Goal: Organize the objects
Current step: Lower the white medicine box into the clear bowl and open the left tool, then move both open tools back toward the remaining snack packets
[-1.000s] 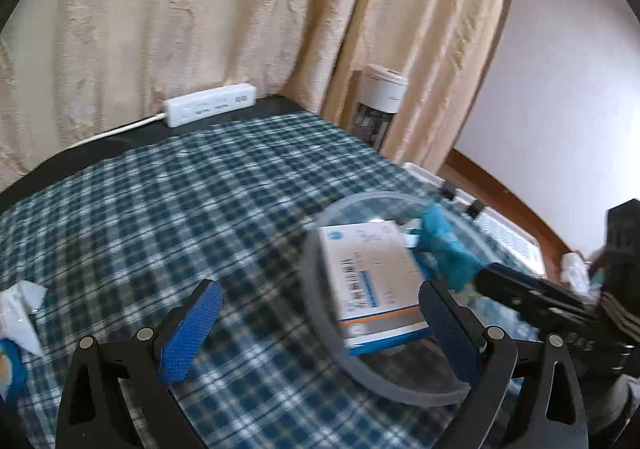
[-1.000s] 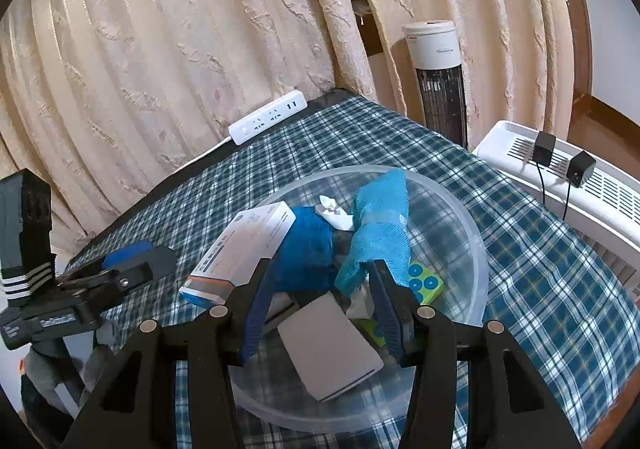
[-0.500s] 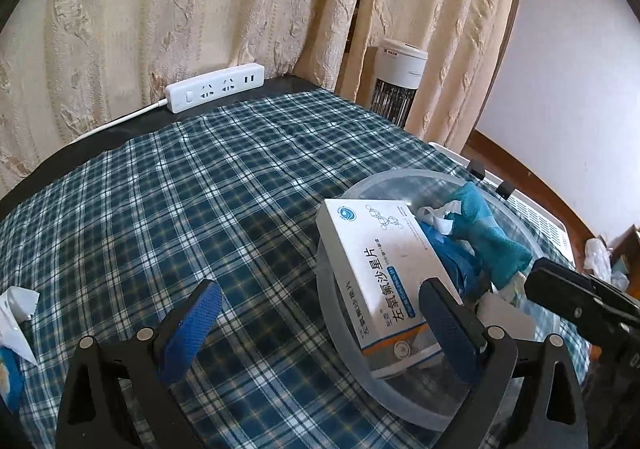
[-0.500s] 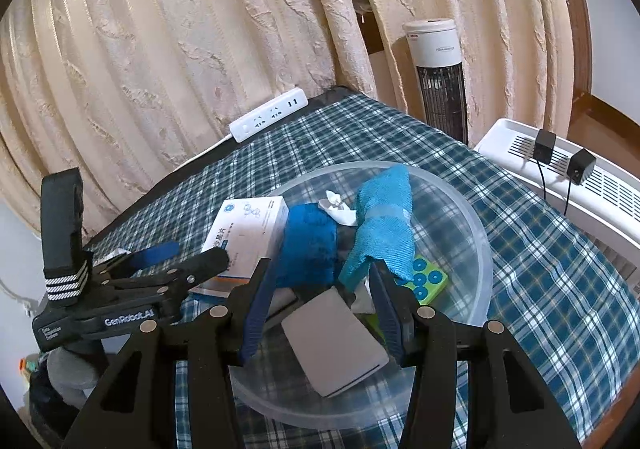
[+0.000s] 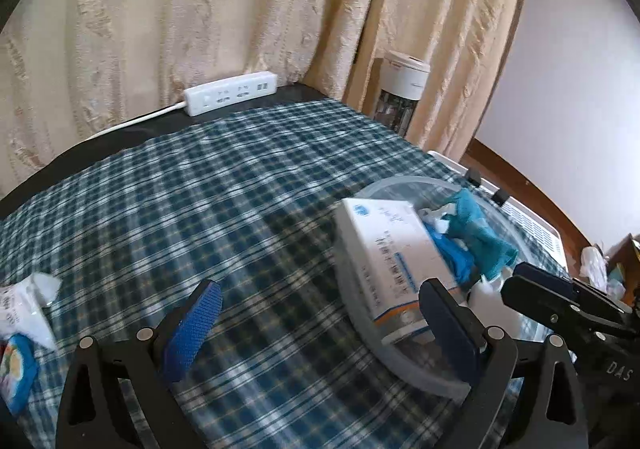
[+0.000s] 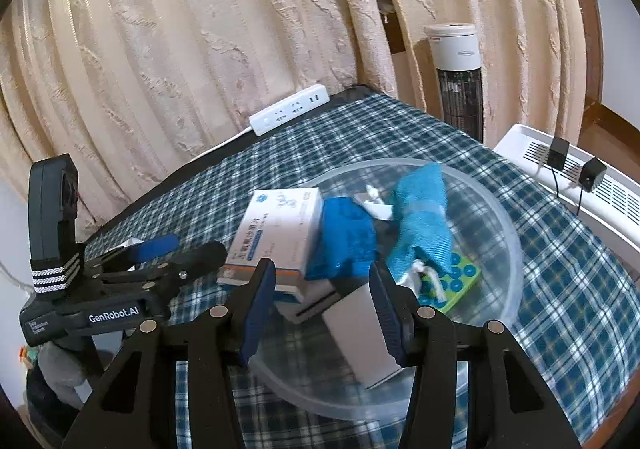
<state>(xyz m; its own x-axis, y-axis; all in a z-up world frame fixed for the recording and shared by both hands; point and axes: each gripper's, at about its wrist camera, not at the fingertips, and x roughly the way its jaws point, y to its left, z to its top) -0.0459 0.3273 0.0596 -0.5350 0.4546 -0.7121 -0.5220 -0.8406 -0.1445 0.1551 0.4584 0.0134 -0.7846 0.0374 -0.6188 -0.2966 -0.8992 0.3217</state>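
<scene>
Jaws apart on both: left gripper (image 5: 320, 325) spread wide over the cloth, holding nothing; right gripper (image 6: 324, 309) parted with a grey-white flat box (image 6: 362, 333) between the blue pads, contact not clear. Clear plastic bowl (image 6: 496, 217) sits on a blue-green plaid tablecloth (image 5: 192, 201) near the table's right side. Inside the bowl: white medicine box (image 6: 280, 229) leaning over the left rim, dark blue cloth (image 6: 346, 241) just beside it, teal cloth bundle (image 6: 424, 221) upright in the middle, green card with blue dots (image 6: 456, 281) flat on the bottom. In the left wrist view the medicine box (image 5: 384, 261) tilts against the bowl rim (image 5: 372, 333), the right jaw tip just in front of it. Cloth covers a dark tabletop; bare black strip at the far edge carries a white power strip (image 5: 230, 93) with its cord running left. Crumpled white wrapper (image 5: 24, 305) and a blue packet (image 5: 16, 373) lie at the near left edge. Behind the table: cream textured curtains (image 6: 192, 49). White-topped tower fan (image 6: 456, 77) stands past the far corner, white vented appliance (image 6: 576, 173) to the right with two black plug adapters (image 6: 576, 165) on it. Plain pale wall (image 5: 568, 89) and wood baseboard on the right.
</scene>
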